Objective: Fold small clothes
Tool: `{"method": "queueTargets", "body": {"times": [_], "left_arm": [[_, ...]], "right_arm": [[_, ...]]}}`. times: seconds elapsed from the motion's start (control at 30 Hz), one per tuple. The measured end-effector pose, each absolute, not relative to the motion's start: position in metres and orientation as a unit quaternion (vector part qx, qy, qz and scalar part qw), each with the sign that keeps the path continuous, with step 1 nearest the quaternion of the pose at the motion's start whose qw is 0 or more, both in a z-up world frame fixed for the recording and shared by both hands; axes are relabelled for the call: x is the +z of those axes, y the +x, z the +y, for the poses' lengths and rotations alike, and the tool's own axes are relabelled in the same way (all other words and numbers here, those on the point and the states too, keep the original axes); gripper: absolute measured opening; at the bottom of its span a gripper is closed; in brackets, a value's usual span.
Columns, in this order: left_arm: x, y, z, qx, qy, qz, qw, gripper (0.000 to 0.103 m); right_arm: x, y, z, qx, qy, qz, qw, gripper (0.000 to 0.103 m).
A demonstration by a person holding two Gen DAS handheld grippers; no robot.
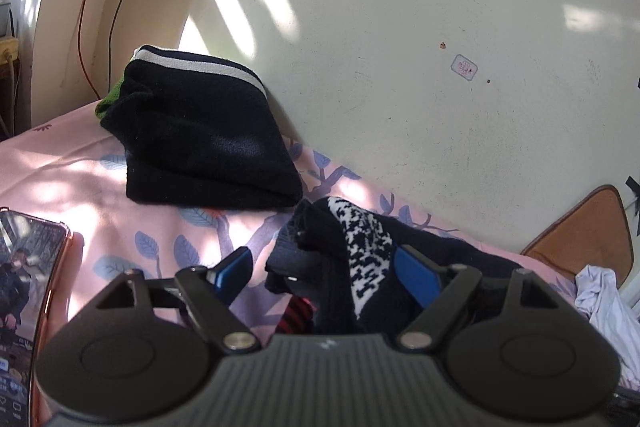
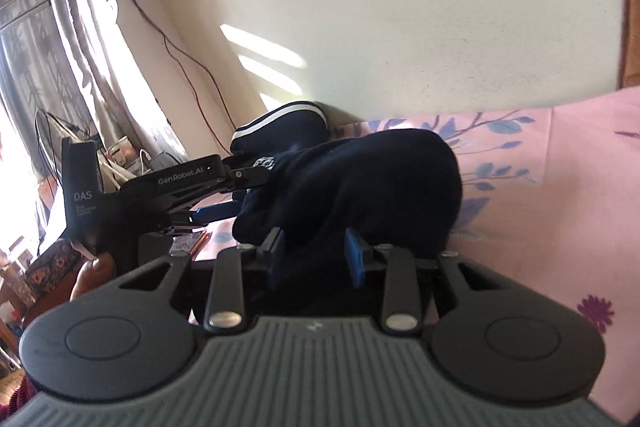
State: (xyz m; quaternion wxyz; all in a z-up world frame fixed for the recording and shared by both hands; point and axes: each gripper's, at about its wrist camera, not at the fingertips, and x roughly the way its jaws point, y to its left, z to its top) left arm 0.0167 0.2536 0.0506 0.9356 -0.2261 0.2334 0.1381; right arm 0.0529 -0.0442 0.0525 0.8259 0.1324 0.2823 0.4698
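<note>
A dark navy garment with a black-and-white patterned patch [image 1: 360,251] lies bunched on the pink floral bedsheet [image 1: 80,179]. My left gripper [image 1: 324,271] is open, its blue pads on either side of the garment's near end. In the right wrist view the same dark garment [image 2: 360,183] is lifted off the sheet, and my right gripper [image 2: 316,259] has its blue pads closed on its near edge. The left gripper [image 2: 224,187] shows there at the garment's left end. A folded black garment with a white stripe [image 1: 200,131] lies by the wall.
A phone in a pink case [image 1: 28,307] lies on the sheet at the left. A brown cushion [image 1: 588,231] and a white cloth [image 1: 600,299] sit at the right. The cream wall [image 1: 440,27] runs close behind the bed. Cables hang at the left.
</note>
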Motion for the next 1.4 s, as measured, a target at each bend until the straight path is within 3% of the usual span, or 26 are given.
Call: {"method": "queueTargets", "body": {"times": [0.07, 0.3, 0.8, 1.03, 1.4], "left_arm": [[0.05, 0.018, 0.25, 0.144, -0.216, 0.235, 0.937, 0.083], [0.048, 0.019, 0.25, 0.15, -0.212, 0.238, 0.936, 0.089], [0.047, 0.02, 0.249, 0.152, -0.207, 0.24, 0.936, 0.092], [0.047, 0.02, 0.25, 0.155, -0.21, 0.241, 0.935, 0.095], [0.045, 0.022, 0.251, 0.162, -0.208, 0.245, 0.933, 0.102]], "right_arm": [[0.051, 0.052, -0.051, 0.458, 0.138, 0.276, 0.834, 0.048], [0.029, 0.058, -0.051, 0.445, 0.154, 0.298, 0.83, 0.049], [0.019, 0.062, -0.059, 0.435, 0.174, 0.316, 0.825, 0.052], [0.019, 0.063, -0.064, 0.431, 0.191, 0.314, 0.824, 0.065], [0.019, 0.063, -0.067, 0.43, 0.201, 0.317, 0.822, 0.071]]}}
